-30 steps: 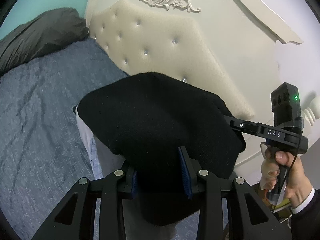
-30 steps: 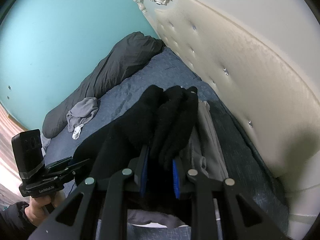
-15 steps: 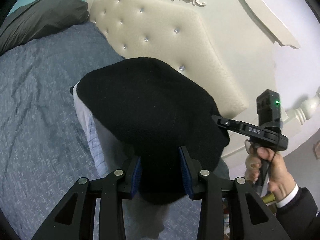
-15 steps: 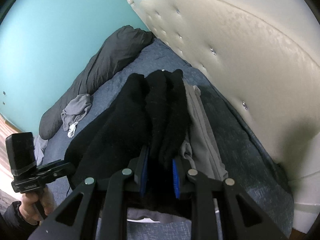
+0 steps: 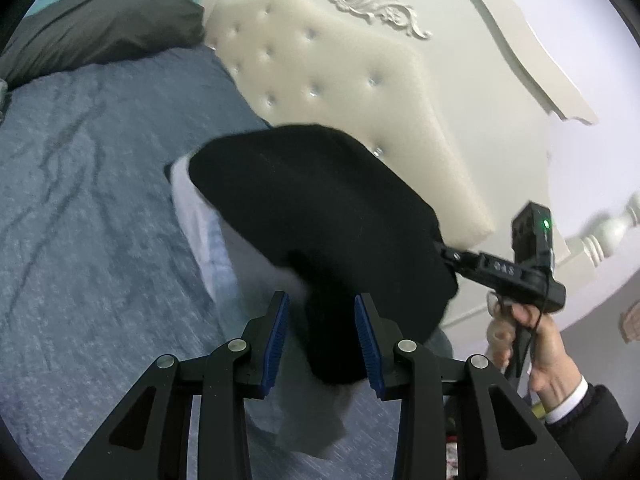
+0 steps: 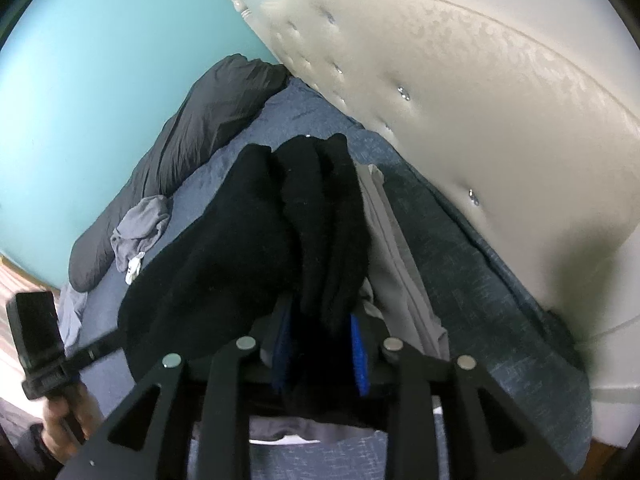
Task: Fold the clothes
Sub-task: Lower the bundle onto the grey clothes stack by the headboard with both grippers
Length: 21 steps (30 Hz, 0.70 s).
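A folded black fleece garment (image 5: 312,208) lies on a stack of pale folded clothes (image 5: 200,220) beside the headboard. My left gripper (image 5: 324,340) straddles its near edge. The cloth touches the right pad, and a gap shows at the left pad (image 5: 280,336). In the right wrist view the black garment (image 6: 248,240) bunches into my right gripper (image 6: 320,348). Its jaws are opening with the folds still filling the space between the pads. Grey folded clothes (image 6: 400,248) lie under it. The right gripper's tips are buried in the cloth in the left wrist view.
Blue-grey bed sheet (image 5: 80,200) spreads to the left. The cream tufted headboard (image 5: 340,80) stands close behind the stack. A dark grey duvet (image 6: 192,136) lies along the teal wall, with a crumpled grey garment (image 6: 140,228) beside it. A hand (image 5: 536,344) holds the right gripper.
The black garment has sunk onto the stack. It filled my left jaws before; now a gap shows at the left pad. The right pads stand slightly wider apart.
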Tool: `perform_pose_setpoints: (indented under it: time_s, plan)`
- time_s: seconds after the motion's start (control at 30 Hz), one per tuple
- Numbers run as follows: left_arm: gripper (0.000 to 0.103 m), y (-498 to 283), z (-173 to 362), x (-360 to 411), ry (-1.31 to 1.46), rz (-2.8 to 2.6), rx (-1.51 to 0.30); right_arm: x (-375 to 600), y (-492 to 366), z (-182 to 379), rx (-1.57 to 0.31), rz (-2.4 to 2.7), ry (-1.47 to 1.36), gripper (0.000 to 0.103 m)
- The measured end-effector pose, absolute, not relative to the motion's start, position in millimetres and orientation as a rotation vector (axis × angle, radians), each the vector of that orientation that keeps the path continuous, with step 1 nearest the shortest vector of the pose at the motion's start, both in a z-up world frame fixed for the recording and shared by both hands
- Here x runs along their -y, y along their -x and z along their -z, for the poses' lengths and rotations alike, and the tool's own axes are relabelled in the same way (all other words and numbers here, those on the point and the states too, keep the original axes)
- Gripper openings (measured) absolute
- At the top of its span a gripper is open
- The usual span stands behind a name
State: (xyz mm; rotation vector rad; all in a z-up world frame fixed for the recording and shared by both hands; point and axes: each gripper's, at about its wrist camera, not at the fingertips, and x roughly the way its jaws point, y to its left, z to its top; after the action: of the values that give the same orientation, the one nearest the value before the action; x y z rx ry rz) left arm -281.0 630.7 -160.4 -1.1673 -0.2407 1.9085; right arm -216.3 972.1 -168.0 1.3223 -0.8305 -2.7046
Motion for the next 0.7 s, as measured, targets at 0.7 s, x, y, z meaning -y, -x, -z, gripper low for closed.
perform_pose_setpoints:
  time_s: [0.7]
  plan:
    - [0.033,308,172,-664,1.285,-1.747,0.348,-973,210,157,0.883,2.642,-1.317,0.019]
